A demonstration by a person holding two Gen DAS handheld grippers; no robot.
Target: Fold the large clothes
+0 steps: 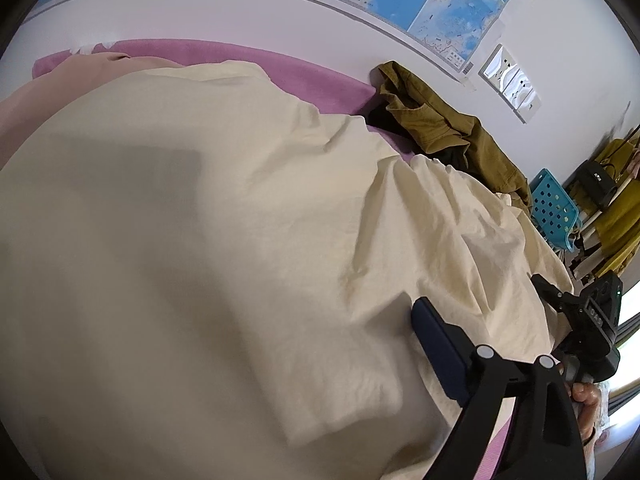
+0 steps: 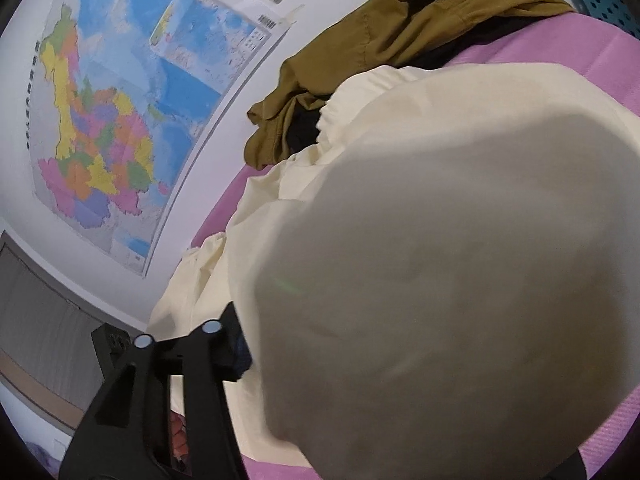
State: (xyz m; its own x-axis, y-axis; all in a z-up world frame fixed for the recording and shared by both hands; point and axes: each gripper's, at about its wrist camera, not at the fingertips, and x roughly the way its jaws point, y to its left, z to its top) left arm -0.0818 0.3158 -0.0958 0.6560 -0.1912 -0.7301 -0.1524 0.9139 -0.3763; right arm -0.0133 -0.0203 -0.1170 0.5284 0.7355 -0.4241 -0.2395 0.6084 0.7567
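We have the cream garment partly folded on the pink bed; olive clothes wait far right. Left gripper apart; right gripper state unclear.

Cream garment, olive clothes, pink mat, blue basket.

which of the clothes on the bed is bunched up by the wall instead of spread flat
The olive-brown garment, heaped against the white wall below the map. The cream garment lies spread across the pink bed cover.
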